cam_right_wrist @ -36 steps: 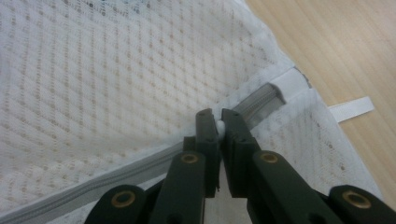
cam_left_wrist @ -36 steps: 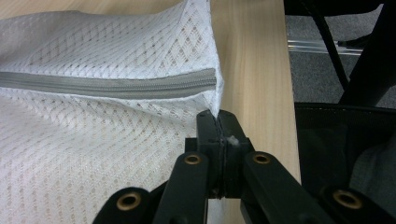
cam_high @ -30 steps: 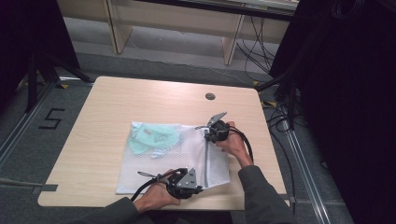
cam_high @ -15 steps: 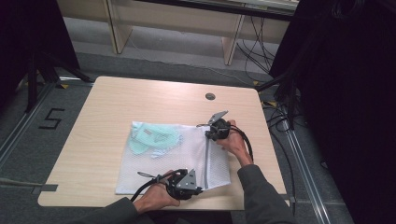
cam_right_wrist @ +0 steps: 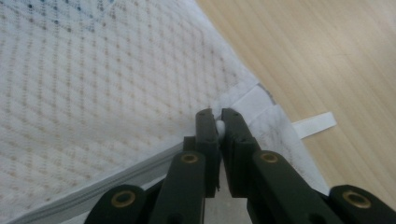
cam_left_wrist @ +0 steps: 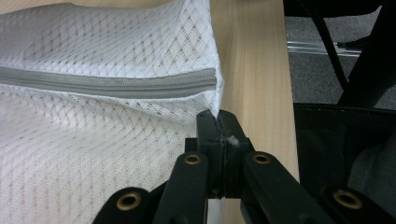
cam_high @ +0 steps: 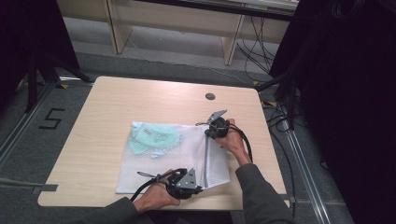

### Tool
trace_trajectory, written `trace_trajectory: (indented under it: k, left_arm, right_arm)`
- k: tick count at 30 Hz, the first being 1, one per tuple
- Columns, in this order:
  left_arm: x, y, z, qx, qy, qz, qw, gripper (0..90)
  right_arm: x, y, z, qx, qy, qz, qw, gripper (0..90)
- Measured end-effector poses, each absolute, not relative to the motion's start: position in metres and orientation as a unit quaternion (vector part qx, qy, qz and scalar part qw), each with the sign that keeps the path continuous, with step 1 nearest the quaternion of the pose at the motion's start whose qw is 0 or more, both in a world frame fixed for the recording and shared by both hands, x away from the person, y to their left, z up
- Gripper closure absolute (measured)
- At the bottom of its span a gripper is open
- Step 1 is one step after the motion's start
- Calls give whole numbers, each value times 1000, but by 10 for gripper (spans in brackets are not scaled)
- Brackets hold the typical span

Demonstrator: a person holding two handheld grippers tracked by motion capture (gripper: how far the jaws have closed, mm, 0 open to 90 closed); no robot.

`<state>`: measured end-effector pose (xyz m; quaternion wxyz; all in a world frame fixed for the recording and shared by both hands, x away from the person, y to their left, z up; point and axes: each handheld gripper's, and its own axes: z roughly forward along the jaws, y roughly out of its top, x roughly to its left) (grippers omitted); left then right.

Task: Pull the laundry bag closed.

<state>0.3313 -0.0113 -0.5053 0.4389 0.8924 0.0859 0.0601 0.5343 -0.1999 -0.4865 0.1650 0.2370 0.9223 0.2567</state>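
A white mesh laundry bag lies flat on the near right part of the wooden bench, its near edge close to the bench's front edge, and through the netting at its far left end a pale green garment shows inside. A grey zipper runs along the bag's right portion, from the far end toward the near end. The two hand-held grippers sit at opposite ends of that zipper line. The left hand-held gripper is at the near end, close to the bench's front edge; in the left gripper view its jaws are pressed together on the white fabric at the bag's corner, just below where the zipper ends, with bare bench to the right of it. The right hand-held gripper is at the far end of the zipper, held by the person's right hand; in the right gripper view its jaws are nearly closed, pinching a small white bit of the bag's edge between their tips, with the mesh spread out to the left and a white tag lying on the wood to the right. The bag stays on the bench between the two grips, with a black cable trailing back from the right hand-held gripper along the forearm.
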Motion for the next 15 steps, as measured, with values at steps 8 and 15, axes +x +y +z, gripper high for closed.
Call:
trace_trajectory:
  k: [8,15]
  left_arm:
    - [332,-11,-504,891,78,59,444,891]
    - [330,-13,-505,895,67,60,436,891]
  right_arm:
    - [535,-198,-489,234,924,257,161,867]
    - [535,-199,-488,242,922,252,166,867]
